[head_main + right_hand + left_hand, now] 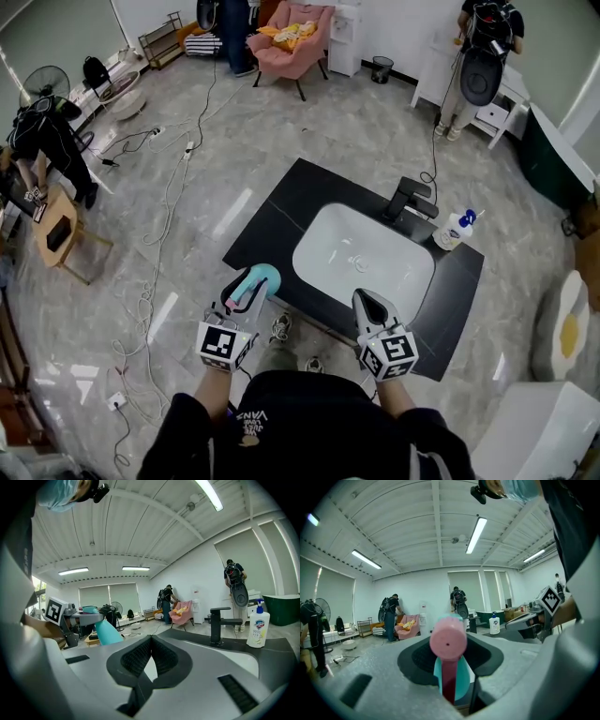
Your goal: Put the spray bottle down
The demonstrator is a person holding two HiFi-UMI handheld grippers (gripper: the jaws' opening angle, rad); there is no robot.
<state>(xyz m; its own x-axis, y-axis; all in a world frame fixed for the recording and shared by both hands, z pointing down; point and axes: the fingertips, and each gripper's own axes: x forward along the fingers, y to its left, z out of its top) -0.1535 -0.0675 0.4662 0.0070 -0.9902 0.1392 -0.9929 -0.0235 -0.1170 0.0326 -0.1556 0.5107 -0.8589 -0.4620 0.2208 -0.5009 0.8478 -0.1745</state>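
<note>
The spray bottle (255, 282), teal with a pink head, is held off the counter at the sink's front left corner. My left gripper (246, 298) is shut on it. In the left gripper view the pink head (448, 639) faces the camera, with the teal body (462, 680) below it between the jaws. The right gripper view shows the teal bottle (107, 633) hanging under my left gripper (84, 617). My right gripper (367, 302) hovers over the counter's front edge by the basin, shut with nothing in it; its pads (140, 656) meet at the tips.
A black counter (272, 211) carries a white basin (319, 234), a black faucet (409, 199) and a white soap pump bottle (455, 229). Cables cross the floor at left. People stand at the far left and far right; a pink armchair (292, 37) is at the back.
</note>
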